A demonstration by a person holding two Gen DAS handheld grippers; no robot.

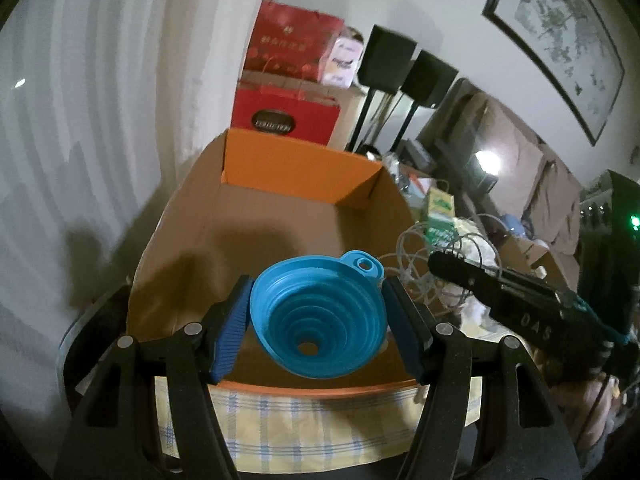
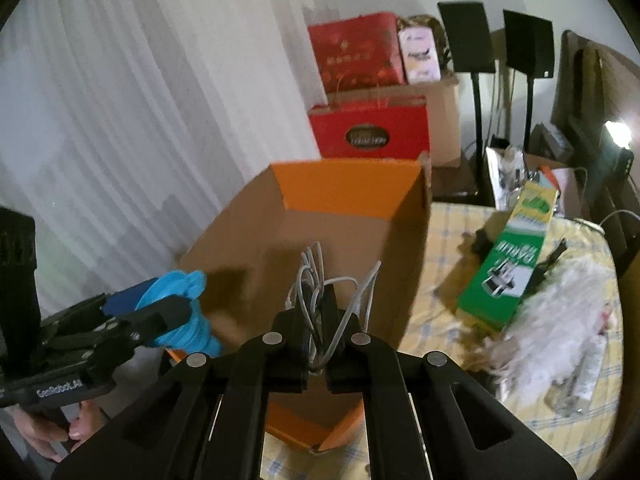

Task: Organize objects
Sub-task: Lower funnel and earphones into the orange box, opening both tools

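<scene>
A blue collapsible funnel (image 1: 318,316) sits between the blue pads of my left gripper (image 1: 316,320), which is shut on it above the near end of an open orange cardboard box (image 1: 304,168). The right wrist view shows the same funnel (image 2: 176,312) at the left, held over the box's near left corner. My right gripper (image 2: 318,312) is shut on a bundle of white cable (image 2: 320,284), with loops sticking out above the fingers, over the box interior (image 2: 320,232). In the left wrist view the right gripper (image 1: 440,266) enters from the right with the cable (image 1: 416,256) hanging from its tip.
The box stands on a yellow checked tablecloth (image 2: 452,236). To its right lie a green and yellow carton (image 2: 508,256) and a white fluffy item (image 2: 560,320). Red gift boxes (image 2: 368,128) and two black speakers on stands (image 2: 480,40) are behind. A white curtain (image 2: 120,120) hangs at left.
</scene>
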